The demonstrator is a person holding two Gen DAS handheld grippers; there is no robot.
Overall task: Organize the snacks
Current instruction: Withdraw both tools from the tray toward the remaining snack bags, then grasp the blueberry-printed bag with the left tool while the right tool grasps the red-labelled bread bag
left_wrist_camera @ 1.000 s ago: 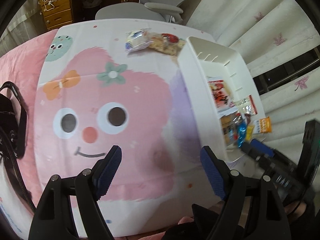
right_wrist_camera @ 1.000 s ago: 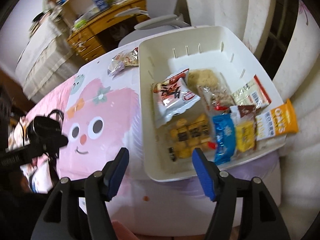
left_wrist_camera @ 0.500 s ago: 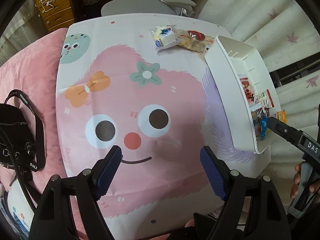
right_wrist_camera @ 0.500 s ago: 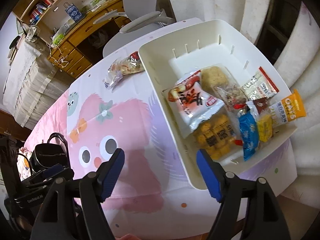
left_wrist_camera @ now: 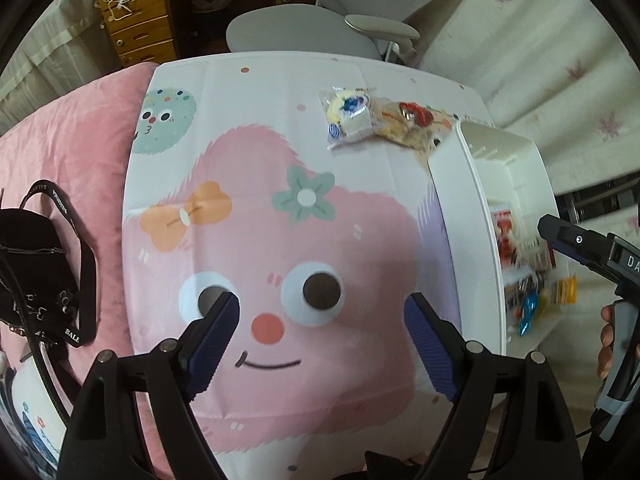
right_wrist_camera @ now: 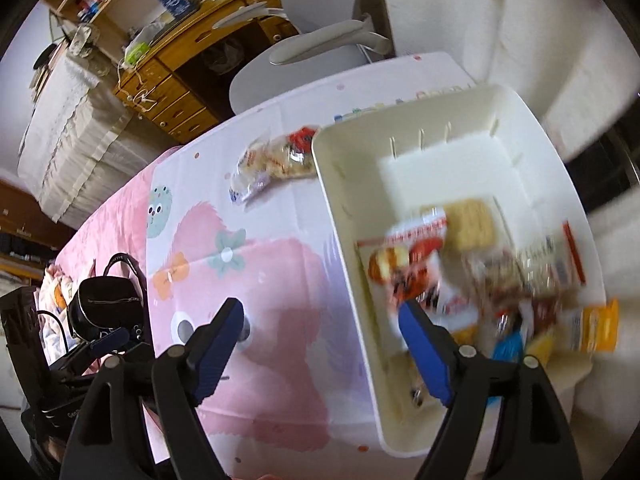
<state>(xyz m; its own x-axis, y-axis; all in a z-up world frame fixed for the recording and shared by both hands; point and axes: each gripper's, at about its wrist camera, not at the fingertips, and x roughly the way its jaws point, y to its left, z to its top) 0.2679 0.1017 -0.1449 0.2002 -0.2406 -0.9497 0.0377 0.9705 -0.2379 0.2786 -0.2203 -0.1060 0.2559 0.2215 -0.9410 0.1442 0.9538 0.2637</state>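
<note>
A white bin [right_wrist_camera: 452,168] stands at the table's right side, with several snack packets [right_wrist_camera: 420,264] piled in its near half. It also shows in the left wrist view [left_wrist_camera: 468,216]. Two clear snack bags lie on the cloth just left of the bin's far corner: one with blue print [left_wrist_camera: 348,118] and one with red print [left_wrist_camera: 412,124], also seen from the right wrist [right_wrist_camera: 276,160]. My left gripper [left_wrist_camera: 320,344] is open and empty above the cartoon face. My right gripper [right_wrist_camera: 320,352] is open and empty over the bin's left wall.
A pink cartoon tablecloth [left_wrist_camera: 248,200] covers the table. A black bag [left_wrist_camera: 32,264] lies on the pink bedding at the left. A grey office chair [left_wrist_camera: 320,28] and a wooden desk [left_wrist_camera: 136,12] stand beyond the far edge. Curtains hang at the right.
Both grippers have pulled back and risen from the bin, then drifted forward toward the far side. The two bags on the cloth look larger. Both stay open and empty.
</note>
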